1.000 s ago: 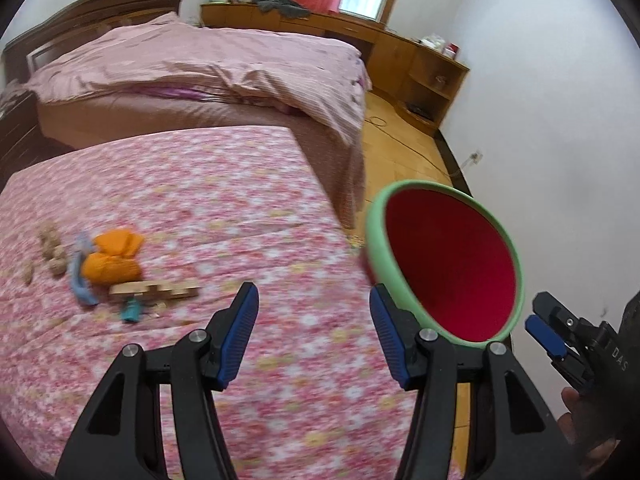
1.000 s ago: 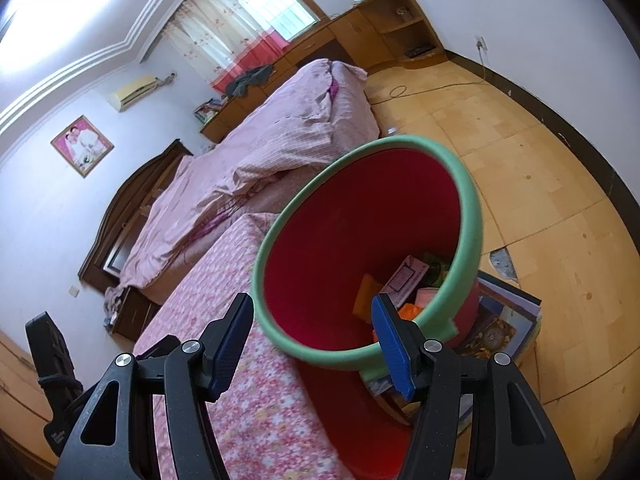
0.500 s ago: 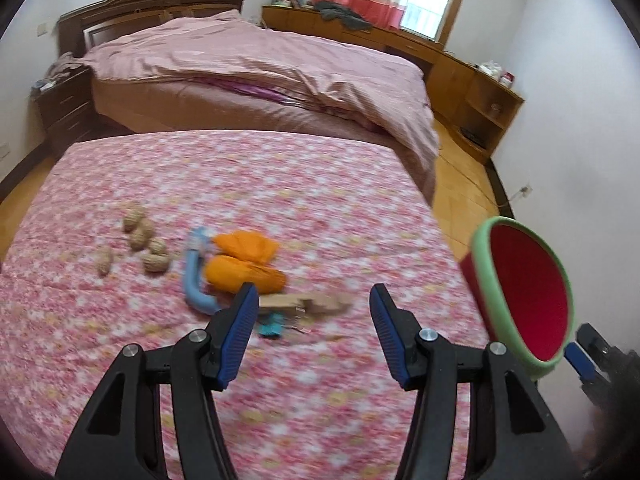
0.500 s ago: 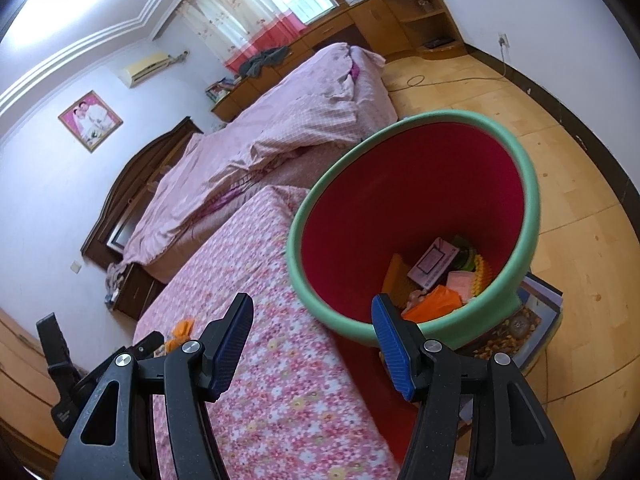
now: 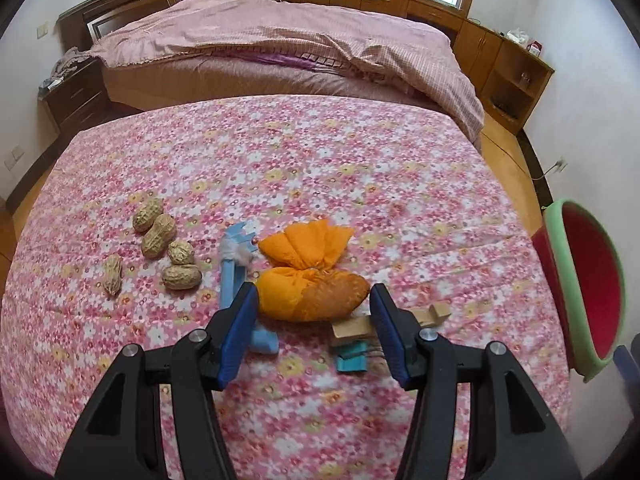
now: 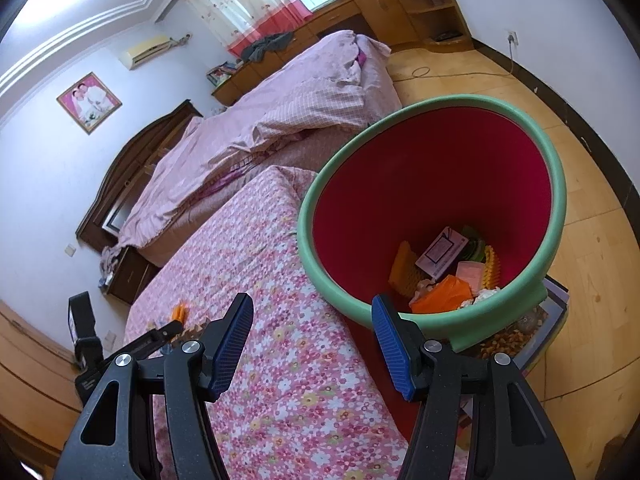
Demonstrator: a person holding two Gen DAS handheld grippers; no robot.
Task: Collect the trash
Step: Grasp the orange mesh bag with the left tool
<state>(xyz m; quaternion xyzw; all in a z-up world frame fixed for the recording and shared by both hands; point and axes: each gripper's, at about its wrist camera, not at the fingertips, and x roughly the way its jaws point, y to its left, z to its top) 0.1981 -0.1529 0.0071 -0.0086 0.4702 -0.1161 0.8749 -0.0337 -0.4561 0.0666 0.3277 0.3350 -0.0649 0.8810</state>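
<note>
On the floral tablecloth (image 5: 320, 168) lie an orange knotted bag (image 5: 312, 276), several peanut shells (image 5: 160, 240), a light blue plastic piece (image 5: 236, 280), wooden blocks (image 5: 356, 326) and a small teal piece (image 5: 352, 360). My left gripper (image 5: 314, 334) is open and empty, just in front of the orange bag. The red bin with a green rim (image 6: 436, 204) stands off the table's right edge and holds several wrappers (image 6: 444, 264); it also shows in the left wrist view (image 5: 580, 292). My right gripper (image 6: 312, 348) is open and empty, above the table edge beside the bin.
A bed with a pink cover (image 5: 280, 40) stands behind the table. A wooden nightstand (image 5: 76, 92) and cabinets (image 5: 500, 56) line the walls. A box of books (image 6: 532, 332) sits under the bin on the wooden floor (image 6: 600, 240).
My left gripper has swung left from the bin to face the trash pile, which now lies close in front. My right gripper has drawn back a little, so the bin looks further right.
</note>
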